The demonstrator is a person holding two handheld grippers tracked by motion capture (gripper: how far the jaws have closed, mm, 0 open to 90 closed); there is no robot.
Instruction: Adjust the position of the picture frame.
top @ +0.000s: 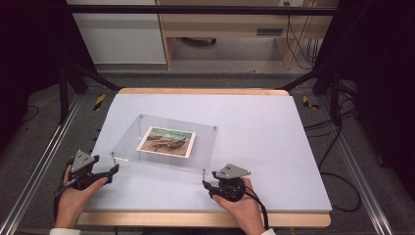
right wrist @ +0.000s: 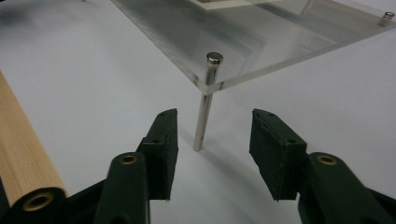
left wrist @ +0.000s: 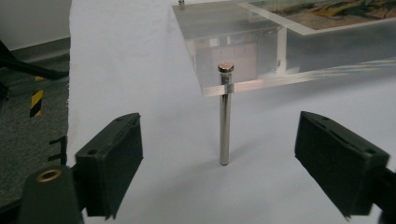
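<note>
Both sets of jaws stand released, grasping nothing: the left gripper (left wrist: pixel 219 163) frames the near-left pin (left wrist: pixel 225 114), the right gripper (right wrist: pixel 212 149) the near-right pin (right wrist: pixel 205 105). The clear panel (top: pixel 205 142) with its picture (top: pixel 166 141) stands mid-table (top: pixel 274 147). Judged step: approach, grip pending; next, advance and close on each pin. The high view alone shows the far pins; the gripper views reveal the panel's height.
</note>
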